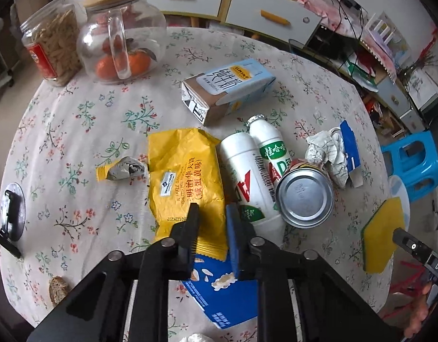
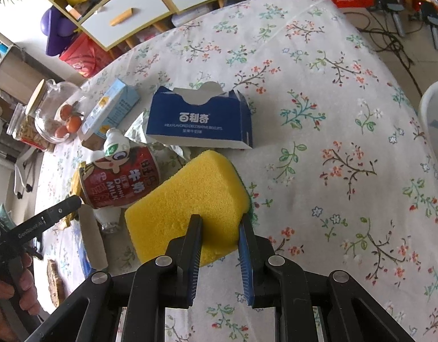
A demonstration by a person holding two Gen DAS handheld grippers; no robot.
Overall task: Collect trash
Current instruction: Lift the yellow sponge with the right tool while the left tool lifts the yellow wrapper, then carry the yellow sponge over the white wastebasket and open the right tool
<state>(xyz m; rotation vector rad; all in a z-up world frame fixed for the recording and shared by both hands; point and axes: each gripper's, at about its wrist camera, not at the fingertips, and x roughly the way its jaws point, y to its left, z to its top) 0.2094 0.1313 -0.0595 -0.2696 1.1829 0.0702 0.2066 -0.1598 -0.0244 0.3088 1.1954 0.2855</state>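
Observation:
Trash lies on the floral tablecloth (image 1: 76, 131). In the left wrist view I see a yellow snack bag (image 1: 184, 176), a blue snack wrapper (image 1: 227, 293), two white drink bottles (image 1: 247, 176), a lying can (image 1: 304, 196), a milk carton (image 1: 227, 91), crumpled paper (image 1: 330, 154) and a small foil wrapper (image 1: 124, 168). My left gripper (image 1: 211, 213) is open above the yellow bag's near edge. My right gripper (image 2: 220, 222) is shut on a yellow sponge (image 2: 187, 196), next to the red milk can (image 2: 119, 179) and an empty blue box (image 2: 201, 119).
A glass jar of oranges (image 1: 122, 34) and a jar of snacks (image 1: 53, 45) stand at the table's far left. A bread piece (image 1: 57, 287) lies near the front edge. A blue stool (image 1: 415, 162) and a white bin rim (image 2: 432, 114) stand off the right side.

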